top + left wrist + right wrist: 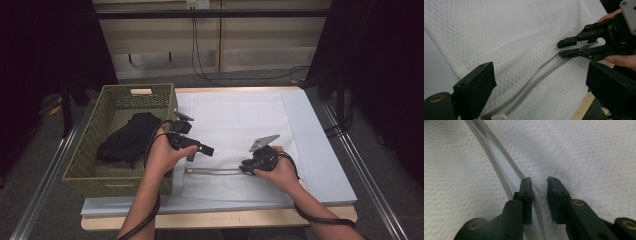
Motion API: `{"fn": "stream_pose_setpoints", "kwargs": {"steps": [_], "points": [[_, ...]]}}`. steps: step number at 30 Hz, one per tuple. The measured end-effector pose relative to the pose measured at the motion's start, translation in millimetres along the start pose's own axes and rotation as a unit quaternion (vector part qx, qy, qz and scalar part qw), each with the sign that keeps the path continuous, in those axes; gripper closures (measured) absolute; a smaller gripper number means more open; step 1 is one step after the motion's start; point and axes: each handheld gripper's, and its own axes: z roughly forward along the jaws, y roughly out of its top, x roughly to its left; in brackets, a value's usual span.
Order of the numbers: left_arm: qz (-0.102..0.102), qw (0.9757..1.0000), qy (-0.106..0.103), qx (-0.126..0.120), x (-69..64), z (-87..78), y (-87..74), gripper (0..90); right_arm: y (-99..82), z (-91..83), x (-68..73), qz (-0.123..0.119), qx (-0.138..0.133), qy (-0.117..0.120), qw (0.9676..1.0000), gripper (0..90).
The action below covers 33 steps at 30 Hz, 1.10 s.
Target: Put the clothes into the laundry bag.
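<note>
A white mesh cloth lies flat on the table, with a grey zipper running along its near part. In the high view my right gripper sits low at the zipper's right end. In the right gripper view its jaws stand a little apart, open, one on each side of the zipper tape, pressing on nothing. The left gripper view shows that same gripper with a gap between its fingers. My left gripper hovers over the zipper's left part, jaws wide open and empty.
A green woven basket stands at the table's left, just beside my left hand, with a black garment inside. The cloth rests on a pale blue pad. The table's wooden front edge is close below my forearms.
</note>
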Motion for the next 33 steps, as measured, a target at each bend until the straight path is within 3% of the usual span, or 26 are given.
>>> {"fn": "stream_pose_setpoints", "kwargs": {"steps": [2, 4, 5, 7, 8, 10, 12, 14, 16, 19, 20, 23, 24, 33], "points": [[0.002, 1.0000, 0.000, 0.003, 0.4, -0.2, 0.1, 8.5, 1.0, 0.2, 2.1, -0.012, 0.008, -0.008, 0.9999, 72.3], [0.002, 1.0000, 0.002, 0.004, 0.3, 0.1, 0.0, 8.5, 1.8, 0.4, 2.7, -0.019, 0.010, -0.007, 0.9998, 77.3], [0.016, 0.9998, 0.006, 0.013, 1.7, -1.1, 0.3, 8.6, 1.8, 1.2, 1.3, -0.015, 0.005, -0.006, 0.9999, 81.6], [0.021, 0.9996, 0.006, 0.018, 1.8, -1.8, 0.5, 8.6, 1.1, 1.4, -2.7, -0.014, 0.003, -0.008, 0.9999, 87.9], [0.005, 1.0000, 0.005, 0.004, -0.4, -0.5, 0.2, 8.5, 1.4, 1.4, -3.1, -0.006, 0.003, -0.005, 1.0000, 88.8], [0.002, 1.0000, 0.005, 0.001, -0.8, -0.1, 0.1, 8.6, 2.6, 1.0, -2.8, -0.004, 0.009, -0.011, 0.9999, 89.7], [0.024, 0.9995, 0.006, 0.020, 2.4, -1.5, 0.6, 8.6, 3.2, 1.5, -4.3, -0.002, 0.008, -0.005, 1.0000, 90.0], [0.025, 0.9995, 0.004, 0.019, 2.3, -1.0, 0.7, 8.6, 3.1, 1.1, -6.3, 0.009, 0.007, -0.002, 0.9999, 90.0], [0.011, 0.9999, 0.006, 0.007, 0.2, -0.9, 0.6, 8.4, 4.1, -0.7, -7.4, 0.018, 0.000, 0.008, 0.9998, 90.0], [0.025, 0.9995, 0.004, 0.016, 2.4, -3.8, 1.2, 8.1, 8.4, -6.3, -7.0, 0.024, -0.010, 0.015, 0.9996, 90.0], [0.004, 1.0000, 0.004, -0.003, -0.2, -1.9, 0.6, 8.0, 10.6, -8.9, -7.0, 0.024, -0.008, 0.018, 0.9995, 90.0], [0.005, 1.0000, 0.003, -0.003, 0.3, -2.4, 0.6, 7.8, 15.8, -16.8, -8.5, 0.030, -0.021, 0.022, 0.9991, 90.0], [0.028, 0.9995, 0.006, 0.011, 3.1, -4.5, 1.5, 7.7, 17.4, -19.4, -9.3, 0.030, -0.027, 0.023, 0.9989, 90.0], [0.028, 0.9995, 0.010, 0.008, 1.8, -4.5, 1.5, 7.8, 33.1, -44.8, -17.5, 0.043, -0.069, 0.026, 0.9964, 90.0]]}}
